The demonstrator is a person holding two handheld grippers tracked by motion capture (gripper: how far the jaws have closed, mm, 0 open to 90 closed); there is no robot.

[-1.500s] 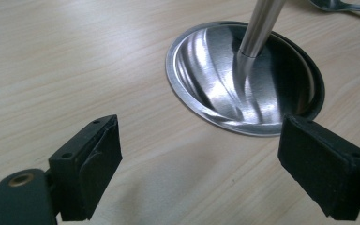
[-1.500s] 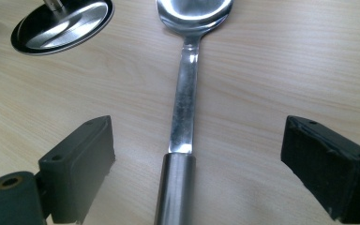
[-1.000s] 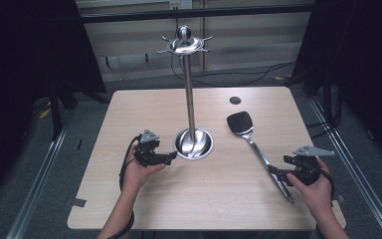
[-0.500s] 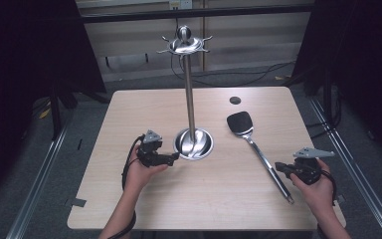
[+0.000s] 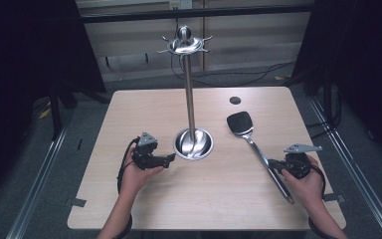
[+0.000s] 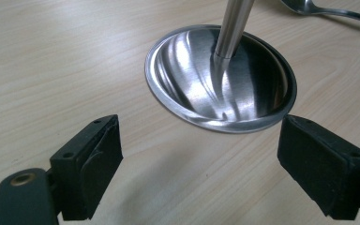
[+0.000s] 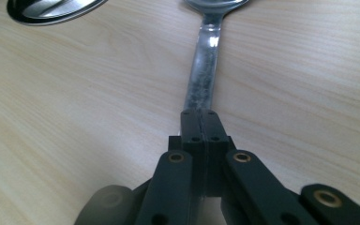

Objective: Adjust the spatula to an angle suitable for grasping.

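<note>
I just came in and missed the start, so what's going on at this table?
A person sits at a wooden table with a gripper in each hand. The right gripper is shut on the handle of a metal spatula that lies flat on the table, its black blade pointing away from the person. The left gripper is open and empty, its jaws wide apart just short of the round base of a tall steel utensil stand, whose hooks at the top are bare.
</note>
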